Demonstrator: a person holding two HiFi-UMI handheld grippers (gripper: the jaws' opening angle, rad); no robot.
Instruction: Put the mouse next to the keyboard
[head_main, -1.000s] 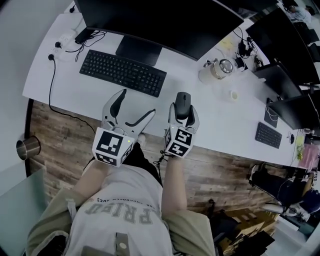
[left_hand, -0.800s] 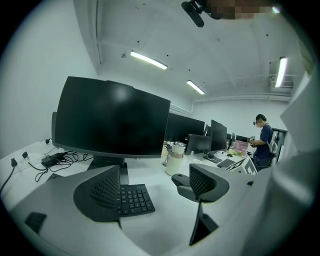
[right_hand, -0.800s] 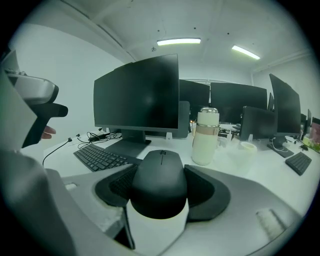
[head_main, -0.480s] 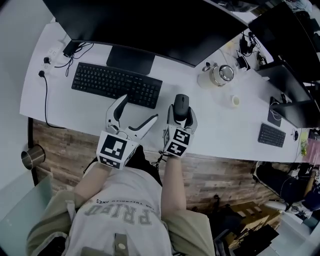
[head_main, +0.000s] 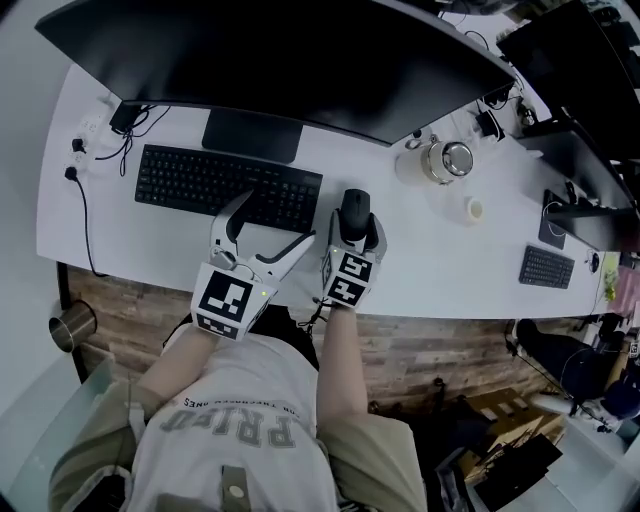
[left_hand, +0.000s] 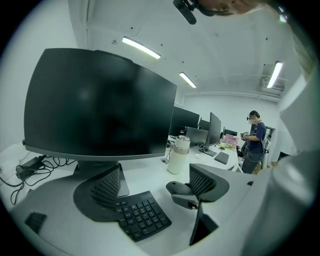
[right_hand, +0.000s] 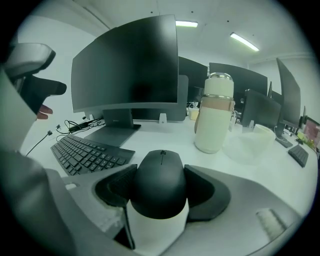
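Observation:
The black mouse (head_main: 354, 208) (right_hand: 160, 181) sits between my right gripper's (head_main: 355, 218) (right_hand: 160, 187) two pads, which press on its sides. It hangs low over the white desk (head_main: 430, 260), just right of the black keyboard's (head_main: 228, 187) (right_hand: 86, 152) right end; I cannot tell whether it touches the desk. My left gripper (head_main: 272, 222) (left_hand: 155, 184) is open and holds nothing. Its left finger lies over the keyboard's front right corner (left_hand: 142, 216). The left gripper view also catches the mouse (left_hand: 176, 187) to its right.
A large dark monitor (head_main: 290, 60) stands behind the keyboard on a flat black foot (head_main: 250, 135). A white flask (right_hand: 214, 117) (head_main: 440, 158) and a small white roll (head_main: 474, 210) stand right of the mouse. Cables and plugs (head_main: 95, 145) lie far left. The desk's front edge (head_main: 430, 318) runs just behind both grippers.
Both grippers have gone forward and lower towards the keyboard. The left gripper's finger now overlaps the keyboard's front right corner. The mouse stays in the right grip.

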